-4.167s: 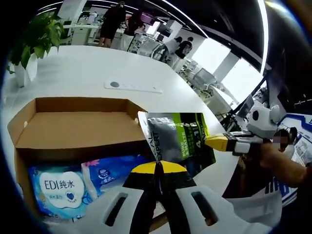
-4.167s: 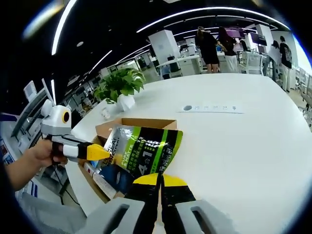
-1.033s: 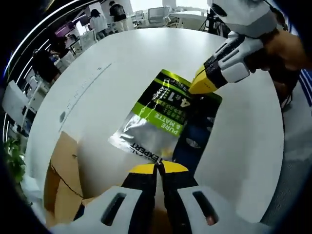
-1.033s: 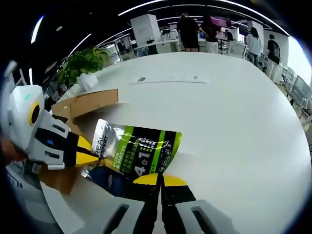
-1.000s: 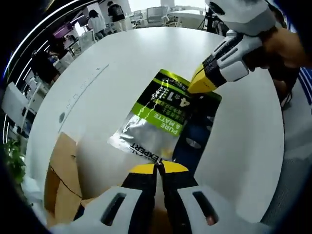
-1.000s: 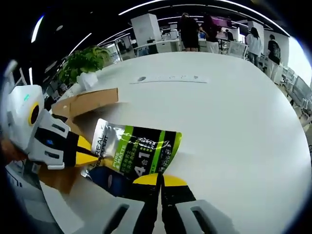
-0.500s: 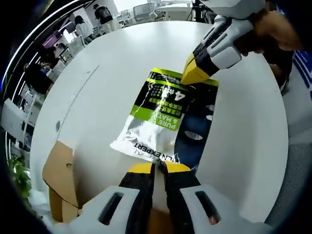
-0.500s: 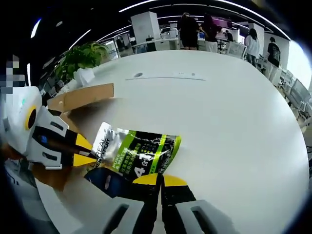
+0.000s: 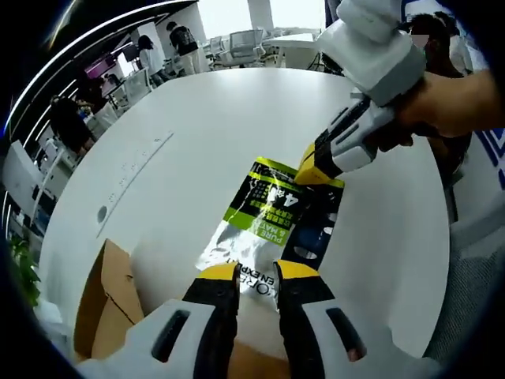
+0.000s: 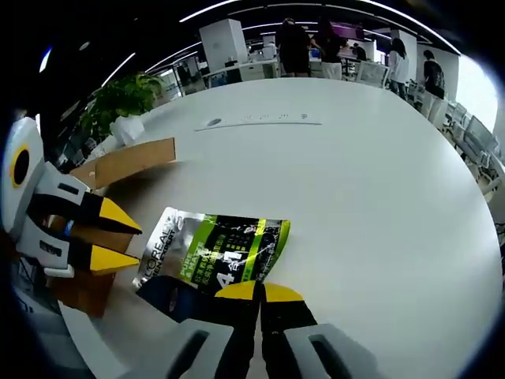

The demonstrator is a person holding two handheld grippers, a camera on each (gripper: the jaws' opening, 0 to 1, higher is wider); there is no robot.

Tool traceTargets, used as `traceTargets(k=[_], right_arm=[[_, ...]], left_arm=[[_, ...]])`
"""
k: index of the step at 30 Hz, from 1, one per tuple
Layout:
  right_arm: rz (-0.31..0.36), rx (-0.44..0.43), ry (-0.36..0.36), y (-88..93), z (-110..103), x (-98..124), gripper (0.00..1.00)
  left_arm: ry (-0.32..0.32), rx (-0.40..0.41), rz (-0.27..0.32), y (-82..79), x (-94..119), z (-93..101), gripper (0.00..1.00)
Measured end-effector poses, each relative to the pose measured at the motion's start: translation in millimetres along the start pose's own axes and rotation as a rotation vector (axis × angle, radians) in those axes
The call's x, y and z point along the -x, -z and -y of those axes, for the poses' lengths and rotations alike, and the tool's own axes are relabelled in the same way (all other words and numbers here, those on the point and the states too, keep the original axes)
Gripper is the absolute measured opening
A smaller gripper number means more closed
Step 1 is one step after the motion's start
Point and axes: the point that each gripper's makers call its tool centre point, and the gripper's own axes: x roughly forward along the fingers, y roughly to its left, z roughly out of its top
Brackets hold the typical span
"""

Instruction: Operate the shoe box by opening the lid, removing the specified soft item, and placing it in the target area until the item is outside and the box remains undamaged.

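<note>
White round table (image 10: 379,181): we see the pouch (image 10: 213,257) flat beside the shoe box (image 10: 126,162), right gripper (image 10: 259,294) pinching its edge, left gripper (image 9: 256,272) parted, off it

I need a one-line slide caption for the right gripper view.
Right gripper shut on green-and-silver pouch lying on white table; left gripper open beside it.
</note>
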Motion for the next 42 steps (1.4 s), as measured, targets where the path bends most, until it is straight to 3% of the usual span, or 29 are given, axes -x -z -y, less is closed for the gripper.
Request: traceTargets(k=[14,24,29,35,42], right_arm=[[0.011,-0.053,0.0,-5.1,-5,-2,0.0],[0.023,-0.093,0.007,-5.4,-12,-3,0.0],[0.034,-0.097,0.017,-6.1,-14,-1,0.0],[0.051,-0.166,0.025,-4.8,-16,-1,0.0],[0.068,-0.191,0.036,-7.0,-19,-3,0.0]], left_arm=[[0.005,0.122,0.119,-17.4,40,-13.1,0.18],[-0.023,0.175,0.176,-14.4,78,-29.4,0.18],[-0.046,0.194,0.186,-4.5,96,-40.2,0.19],[-0.079,0.227,0.199,11.0,118,-52.4,0.19],[-0.137,0.283,0.196,44.6,141,-67.3,0.19]])
